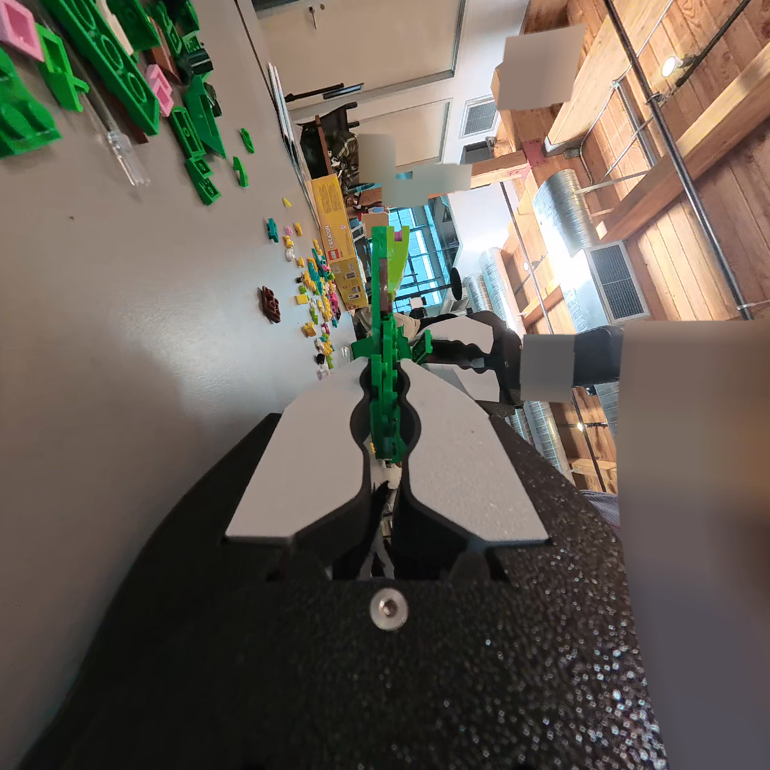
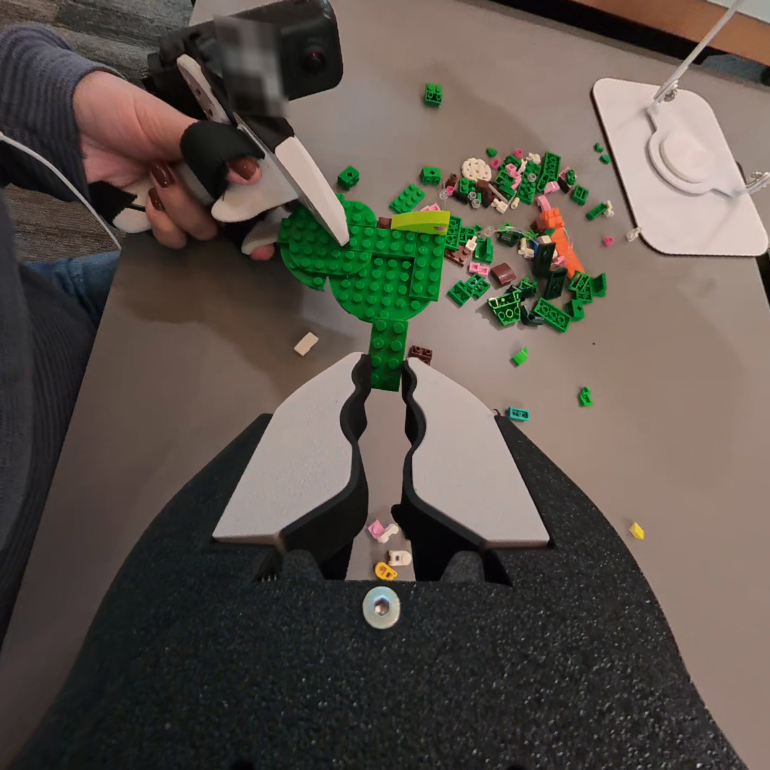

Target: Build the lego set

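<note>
A flat green lego plate assembly (image 2: 375, 275) with round lobes and a narrow stem is held above the grey table (image 2: 208, 375). A lime green slope piece (image 2: 421, 221) sits on its far edge. My right gripper (image 2: 385, 368) is shut on the stem. My left gripper (image 2: 337, 233), held by a hand, is clamped on the left lobe. In the left wrist view the assembly (image 1: 385, 396) shows edge-on between the shut fingers of my left gripper (image 1: 385, 366). The right gripper (image 1: 458, 354) shows just beyond it.
A pile of loose green, pink, brown and orange bricks (image 2: 533, 241) lies beyond the assembly. A white stand base (image 2: 675, 166) sits at the far right. A brown brick (image 2: 421, 354) and a cream tile (image 2: 306, 343) lie under it. A yellow box (image 1: 337, 250) stands at the table's far edge. The gap from one gripper's tips to the other's is roughly 8 centimetres. Between my left fingertips and the cream tile (image 2: 306, 343) there is roughly 7 centimetres.
</note>
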{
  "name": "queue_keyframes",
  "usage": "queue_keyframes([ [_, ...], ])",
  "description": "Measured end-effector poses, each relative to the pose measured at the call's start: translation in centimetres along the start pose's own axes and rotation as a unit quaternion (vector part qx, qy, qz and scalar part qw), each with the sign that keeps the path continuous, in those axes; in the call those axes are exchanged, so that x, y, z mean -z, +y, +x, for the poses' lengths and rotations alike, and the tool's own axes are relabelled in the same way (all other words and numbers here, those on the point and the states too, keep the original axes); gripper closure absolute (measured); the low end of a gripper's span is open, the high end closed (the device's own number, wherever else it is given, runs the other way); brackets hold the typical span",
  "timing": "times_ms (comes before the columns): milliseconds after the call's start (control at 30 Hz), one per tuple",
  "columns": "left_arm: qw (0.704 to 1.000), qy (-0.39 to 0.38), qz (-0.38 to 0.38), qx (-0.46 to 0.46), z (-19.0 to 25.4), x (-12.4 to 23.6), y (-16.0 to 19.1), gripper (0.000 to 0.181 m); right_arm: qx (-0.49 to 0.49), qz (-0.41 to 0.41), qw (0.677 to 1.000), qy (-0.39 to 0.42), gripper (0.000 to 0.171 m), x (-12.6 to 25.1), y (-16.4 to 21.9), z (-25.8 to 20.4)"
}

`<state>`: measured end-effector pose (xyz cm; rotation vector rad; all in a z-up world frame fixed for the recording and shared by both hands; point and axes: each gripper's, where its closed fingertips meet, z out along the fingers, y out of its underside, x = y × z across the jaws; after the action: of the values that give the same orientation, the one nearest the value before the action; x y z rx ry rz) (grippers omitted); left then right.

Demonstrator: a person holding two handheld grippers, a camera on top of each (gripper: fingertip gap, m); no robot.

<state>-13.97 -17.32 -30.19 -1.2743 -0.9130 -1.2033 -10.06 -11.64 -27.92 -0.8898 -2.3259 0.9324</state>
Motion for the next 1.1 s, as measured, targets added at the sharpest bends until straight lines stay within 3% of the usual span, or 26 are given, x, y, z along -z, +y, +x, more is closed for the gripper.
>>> queue_keyframes([
  [467,1.000,-0.009,0.012,0.012,-0.3,0.2,-0.3,0.173,-0.021,-0.039,0.999,0.031,0.158,-1.4,-1.7,0.4],
  [767,1.000,-0.013,0.014,0.016,-0.4,0.2,-0.3,0.173,0.009,-0.135,0.991,0.018,0.158,-3.6,-1.7,0.1],
  [1100,1.000,-0.014,0.017,0.015,-0.5,0.3,-0.3,0.174,-0.027,-0.206,0.978,0.019,0.158,-5.2,-1.9,0.8],
])
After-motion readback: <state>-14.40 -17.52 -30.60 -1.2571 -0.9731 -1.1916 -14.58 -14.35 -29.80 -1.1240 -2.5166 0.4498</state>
